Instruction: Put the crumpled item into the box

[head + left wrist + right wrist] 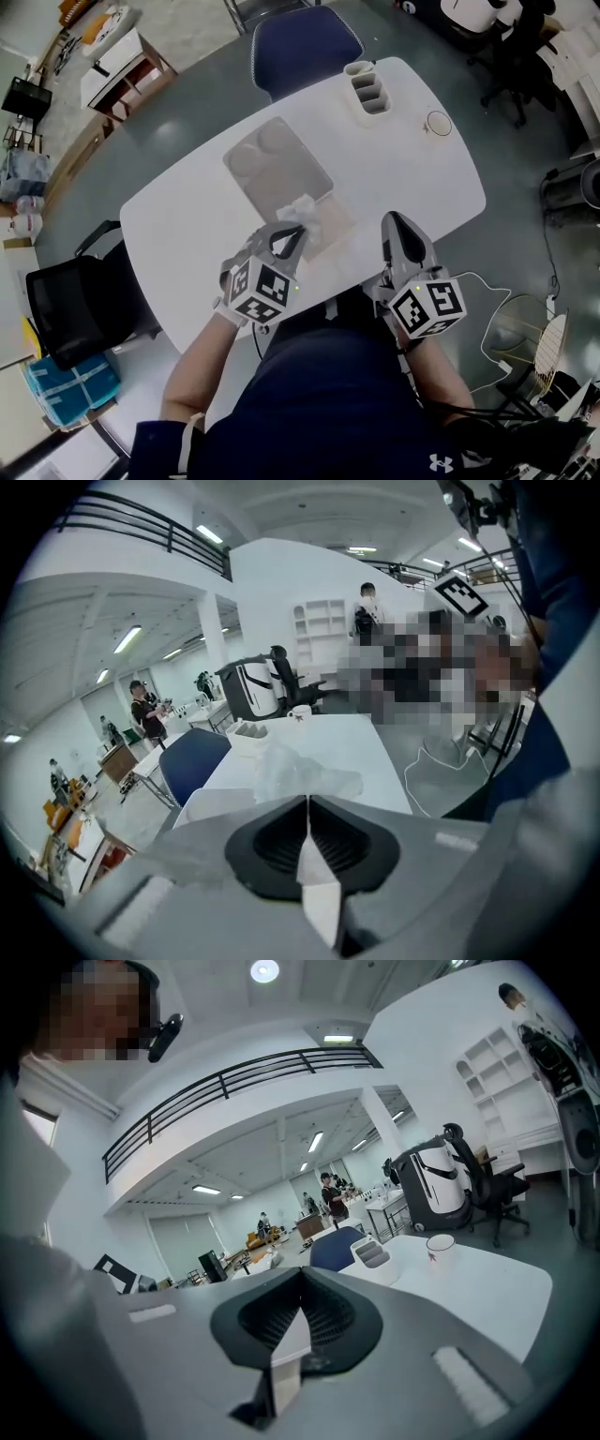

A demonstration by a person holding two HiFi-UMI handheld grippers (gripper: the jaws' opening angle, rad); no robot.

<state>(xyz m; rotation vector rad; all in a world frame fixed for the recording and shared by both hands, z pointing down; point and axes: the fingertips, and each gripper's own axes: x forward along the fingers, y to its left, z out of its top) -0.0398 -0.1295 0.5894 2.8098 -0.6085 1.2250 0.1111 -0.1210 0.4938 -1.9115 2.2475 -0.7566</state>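
Note:
A crumpled white item point(300, 212) lies at the near right corner of a flat clear box point(272, 164) on the white table point(187, 225). My left gripper point(298, 231) is shut, and its tips pinch the item's near edge. In the left gripper view the crumpled item point(302, 769) rises straight off the closed jaw tips of the left gripper point(307, 801), with the box point(217, 804) to its left. My right gripper point(397, 223) hovers over the table's near edge to the right, shut, with nothing between its jaws. Its own view of the right gripper point(301, 1274) confirms this.
A white compartment holder point(368, 89) and a small round cup point(438, 123) stand at the table's far end. A blue chair point(305, 45) is behind the table, a black chair point(80, 309) at its left. A white cable point(487, 281) trails on the floor at right.

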